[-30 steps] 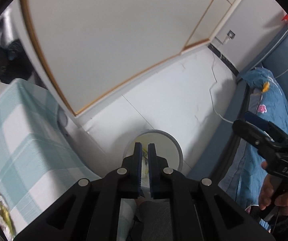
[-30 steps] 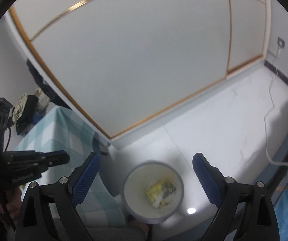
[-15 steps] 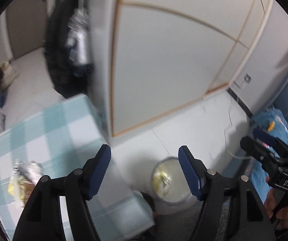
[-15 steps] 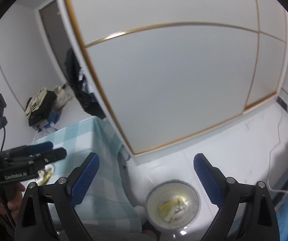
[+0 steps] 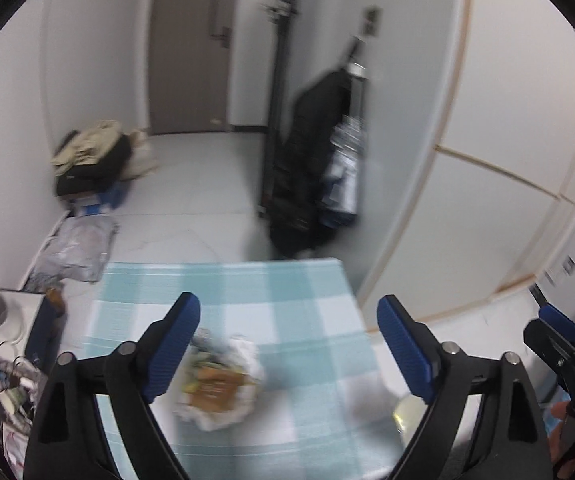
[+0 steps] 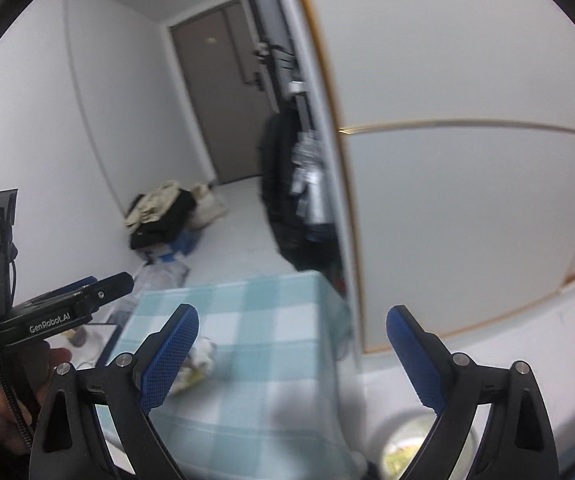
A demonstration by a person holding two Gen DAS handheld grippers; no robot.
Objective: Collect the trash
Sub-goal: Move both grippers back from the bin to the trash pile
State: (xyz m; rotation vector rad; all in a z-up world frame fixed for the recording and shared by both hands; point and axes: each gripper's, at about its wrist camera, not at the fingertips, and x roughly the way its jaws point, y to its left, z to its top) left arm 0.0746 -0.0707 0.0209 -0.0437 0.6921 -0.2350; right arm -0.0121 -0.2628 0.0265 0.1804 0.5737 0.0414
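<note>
Dim even light, motion blur, possibly defocus, fisheye-warped edges

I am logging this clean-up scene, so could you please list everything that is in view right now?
table: one, blue-and-white checked cloth, centre.
trash pile: one, white and yellowish, on the table near the left gripper.
bin: one, pale, on the floor right of the table.
door: one, brown, far wall.
clothes heap: one, beige and black, floor at left.
hanging coat: one, black, by the wardrobe.
left gripper: open, nothing between the jaws.
right gripper: open, empty.
</note>
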